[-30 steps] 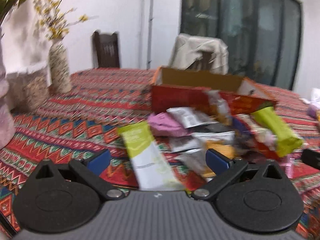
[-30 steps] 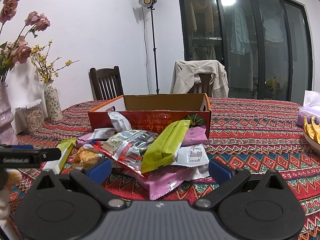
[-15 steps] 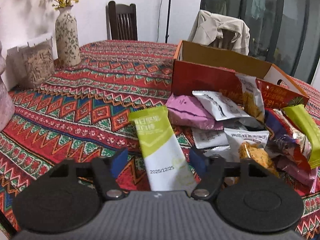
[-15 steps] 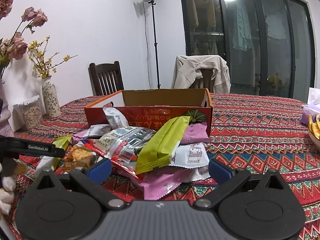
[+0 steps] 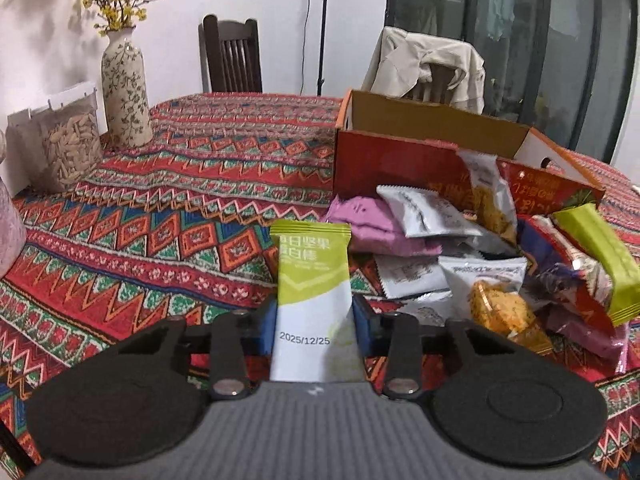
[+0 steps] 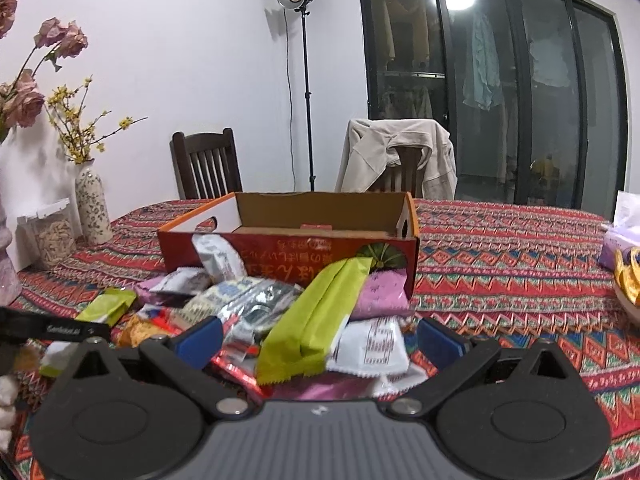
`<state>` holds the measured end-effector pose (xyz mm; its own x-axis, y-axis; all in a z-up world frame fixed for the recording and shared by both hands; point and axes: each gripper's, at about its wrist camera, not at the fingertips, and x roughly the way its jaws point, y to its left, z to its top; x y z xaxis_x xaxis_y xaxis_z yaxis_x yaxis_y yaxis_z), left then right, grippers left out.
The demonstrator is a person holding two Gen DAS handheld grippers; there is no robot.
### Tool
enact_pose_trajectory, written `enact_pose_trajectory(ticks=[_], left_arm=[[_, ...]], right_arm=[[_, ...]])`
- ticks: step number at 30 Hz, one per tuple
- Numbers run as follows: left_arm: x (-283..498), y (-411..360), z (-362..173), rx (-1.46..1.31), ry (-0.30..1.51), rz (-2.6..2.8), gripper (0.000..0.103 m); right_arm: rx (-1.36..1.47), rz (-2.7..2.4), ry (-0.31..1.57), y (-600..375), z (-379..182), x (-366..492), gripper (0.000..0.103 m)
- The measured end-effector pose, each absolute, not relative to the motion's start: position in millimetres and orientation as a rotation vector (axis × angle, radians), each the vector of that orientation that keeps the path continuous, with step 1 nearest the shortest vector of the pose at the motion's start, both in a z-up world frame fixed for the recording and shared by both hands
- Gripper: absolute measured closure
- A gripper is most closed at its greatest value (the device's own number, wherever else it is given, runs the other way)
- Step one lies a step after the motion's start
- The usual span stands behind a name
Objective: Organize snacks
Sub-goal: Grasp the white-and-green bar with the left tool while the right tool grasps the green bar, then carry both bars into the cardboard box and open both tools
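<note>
The left hand-held gripper (image 5: 314,322) is clamped on the white end of a green-and-white snack bar wrapper (image 5: 312,300), just left of the heap of mixed snack packets (image 5: 460,264). The right hand-held gripper (image 6: 320,338) is spread wide, holding nothing, over the heap's long lime-green packet (image 6: 312,320), in front of the open red cardboard box (image 6: 288,248) on the patterned desk (image 6: 500,272).

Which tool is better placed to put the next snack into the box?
Left. The left tool is shut on the green-and-white bar, with the cardboard box ahead. The right tool hangs open over the snack pile, holding nothing.
</note>
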<state>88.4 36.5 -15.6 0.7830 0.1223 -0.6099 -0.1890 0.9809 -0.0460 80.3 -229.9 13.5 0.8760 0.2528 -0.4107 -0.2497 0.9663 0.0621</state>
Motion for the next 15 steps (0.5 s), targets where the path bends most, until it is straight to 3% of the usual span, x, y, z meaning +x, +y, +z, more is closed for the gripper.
enact_pose_trajectory(ticks=[2, 5, 10, 15], left_arm=[[86, 36, -11, -0.096, 0.631, 0.167, 0.064], [84, 35, -3, -0.098, 0.598, 0.151, 0.064], [85, 32, 5, -0.098, 0.568, 0.129, 0.064], [87, 29, 11, -0.097, 0.549, 0.108, 0.064]], right_arm=[[-0.004, 0.261, 0.427, -227, 16, 85, 0.002], [-0.036, 0.251, 0.446, -220, 18, 98, 0.013], [-0.068, 0.234, 0.514, -209, 14, 124, 0.042], [-0.076, 0.223, 0.565, -202, 8, 139, 0.048]])
